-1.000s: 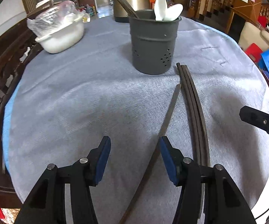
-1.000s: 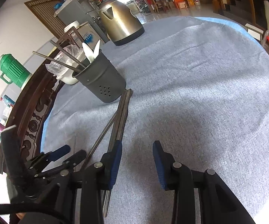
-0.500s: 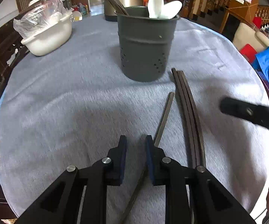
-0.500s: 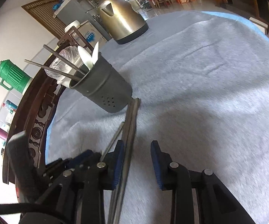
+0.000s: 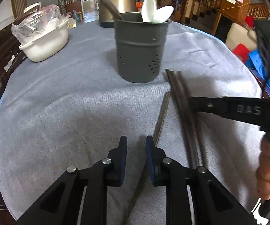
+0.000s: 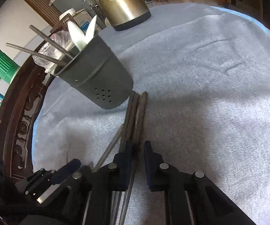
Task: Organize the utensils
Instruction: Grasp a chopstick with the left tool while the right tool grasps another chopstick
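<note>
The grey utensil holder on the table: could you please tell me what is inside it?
The utensil holder holds two white spoons and two dark chopsticks, all sticking out above the rim. Its solid wall hides their lower ends and anything shorter inside.

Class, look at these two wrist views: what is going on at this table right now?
A person with a gripper in each hand is tidying chopsticks into the grey holder, which already has white spoons and some sticks. The right gripper is closing around one of the bundled chopsticks on the cloth. The left gripper hangs nearly closed beside the single chopstick, holding nothing.
</note>
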Demonstrator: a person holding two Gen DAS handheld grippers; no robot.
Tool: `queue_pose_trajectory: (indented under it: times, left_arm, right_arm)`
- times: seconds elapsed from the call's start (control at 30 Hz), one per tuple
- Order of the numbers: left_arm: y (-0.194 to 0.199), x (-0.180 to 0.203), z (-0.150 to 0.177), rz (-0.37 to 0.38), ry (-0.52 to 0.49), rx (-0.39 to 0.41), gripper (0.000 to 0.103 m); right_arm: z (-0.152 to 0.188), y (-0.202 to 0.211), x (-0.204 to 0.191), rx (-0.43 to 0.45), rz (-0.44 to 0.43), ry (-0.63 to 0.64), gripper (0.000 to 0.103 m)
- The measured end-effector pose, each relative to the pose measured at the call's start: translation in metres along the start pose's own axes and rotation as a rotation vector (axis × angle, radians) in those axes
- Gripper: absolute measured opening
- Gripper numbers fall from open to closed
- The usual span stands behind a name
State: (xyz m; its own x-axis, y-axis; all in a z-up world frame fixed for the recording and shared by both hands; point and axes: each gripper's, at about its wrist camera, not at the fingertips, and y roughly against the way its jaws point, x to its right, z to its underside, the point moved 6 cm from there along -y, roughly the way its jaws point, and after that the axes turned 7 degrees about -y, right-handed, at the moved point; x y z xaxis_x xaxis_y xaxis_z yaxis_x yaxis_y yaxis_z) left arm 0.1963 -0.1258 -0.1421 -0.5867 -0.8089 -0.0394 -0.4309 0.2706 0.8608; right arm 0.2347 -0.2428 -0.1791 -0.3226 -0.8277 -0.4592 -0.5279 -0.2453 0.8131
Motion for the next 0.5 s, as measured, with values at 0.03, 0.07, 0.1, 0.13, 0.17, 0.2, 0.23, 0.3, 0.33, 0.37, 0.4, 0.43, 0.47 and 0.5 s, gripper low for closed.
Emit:
queue_pose_trajectory:
  times: [0.03, 0.07, 0.1, 0.13, 0.17, 0.2, 0.23, 0.3, 0.33, 0.37, 0.4, 0.43, 0.47, 0.5]
  left_arm:
    - [-0.004, -0.003, 0.002, -0.010, 0.004, -0.011, 0.021]
    - [-0.004, -0.007, 0.001, -0.021, 0.007, 0.004, 0.021]
    - [-0.004, -0.010, 0.001, -0.031, 0.013, 0.007, 0.021]
    - [-0.004, -0.013, 0.001, -0.034, 0.020, 0.006, 0.021]
    - [-0.004, -0.016, 0.001, -0.036, 0.027, 0.004, 0.021]
    - [-0.004, -0.021, 0.001, -0.038, 0.040, 0.002, 0.021]
    - [-0.005, -0.025, -0.001, -0.037, 0.053, -0.002, 0.021]
    - [-0.004, -0.031, -0.003, -0.023, 0.076, -0.010, 0.021]
    - [-0.002, -0.034, -0.003, -0.001, 0.090, -0.010, 0.021]
    - [0.001, -0.035, -0.005, 0.016, 0.094, -0.003, 0.021]
    - [0.004, -0.035, -0.008, 0.033, 0.094, 0.007, 0.021]
    - [0.012, -0.035, -0.008, 0.072, 0.085, 0.023, 0.021]
    - [0.016, -0.033, -0.009, 0.097, 0.075, 0.030, 0.021]
    - [0.020, -0.030, -0.009, 0.123, 0.063, 0.032, 0.021]
  right_arm:
    - [0.000, 0.002, 0.004, 0.007, 0.008, -0.002, 0.014]
    - [-0.001, 0.004, 0.008, 0.015, 0.018, -0.005, 0.014]
    - [-0.002, 0.006, 0.012, 0.019, 0.024, -0.012, 0.014]
    - [-0.003, 0.008, 0.016, 0.020, 0.027, -0.019, 0.014]
    - [-0.003, 0.009, 0.020, 0.022, 0.029, -0.029, 0.014]
    - [-0.005, 0.011, 0.023, 0.021, 0.032, -0.035, 0.014]
    - [-0.007, 0.012, 0.025, 0.018, 0.036, -0.037, 0.014]
    - [-0.009, 0.011, 0.026, 0.006, 0.043, -0.039, 0.014]
    - [-0.010, 0.011, 0.025, -0.003, 0.043, -0.039, 0.014]
    - [-0.011, 0.011, 0.026, -0.007, 0.044, -0.041, 0.015]
    - [-0.014, 0.010, 0.027, -0.009, 0.049, -0.052, 0.015]
    - [-0.016, 0.009, 0.025, -0.012, 0.045, -0.062, 0.015]
    - [-0.019, 0.007, 0.025, -0.023, 0.033, -0.073, 0.015]
    - [-0.023, 0.005, 0.024, -0.031, 0.029, -0.082, 0.016]
